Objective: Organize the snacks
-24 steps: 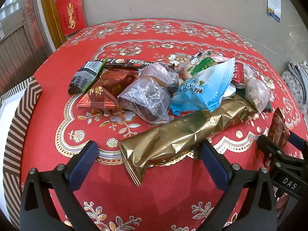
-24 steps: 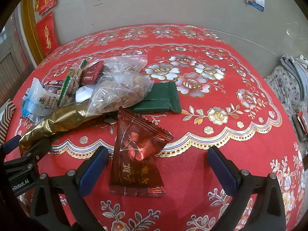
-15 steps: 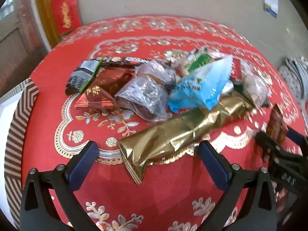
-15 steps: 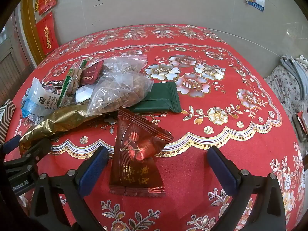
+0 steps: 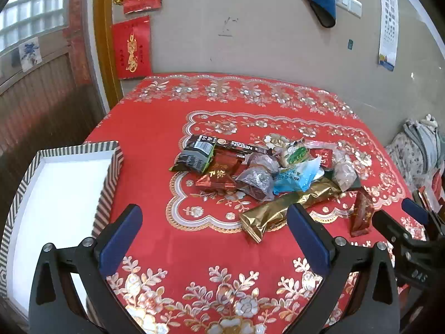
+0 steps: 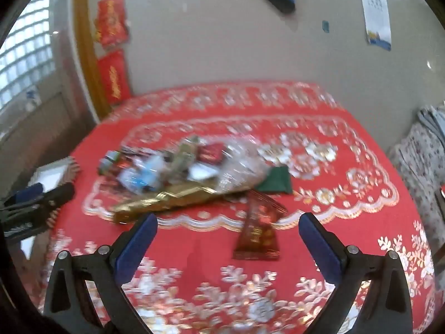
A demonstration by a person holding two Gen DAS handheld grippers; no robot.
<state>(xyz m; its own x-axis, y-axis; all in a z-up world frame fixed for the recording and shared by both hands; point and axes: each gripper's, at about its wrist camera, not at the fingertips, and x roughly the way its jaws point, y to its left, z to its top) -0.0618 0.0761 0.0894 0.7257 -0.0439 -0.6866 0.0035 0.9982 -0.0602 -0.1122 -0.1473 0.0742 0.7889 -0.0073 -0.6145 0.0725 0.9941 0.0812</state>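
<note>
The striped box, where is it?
In the left wrist view, the striped box sits at the table's left edge, apart from the snack pile, left of the left gripper.

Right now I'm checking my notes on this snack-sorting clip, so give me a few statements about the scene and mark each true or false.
1. Both grippers are open and hold nothing. True: the left gripper and the right gripper each show only tablecloth and snacks beyond their spread fingers.
2. The striped tray already holds several snacks. False: its white inside is bare where it shows.
3. The gold packet lies at the near edge of the snack pile. True.
4. The green packet lies inside the tray. False: it lies on the red tablecloth at the pile's right side.
5. The dark red packet lies apart from the pile, nearest the right gripper. True.
</note>
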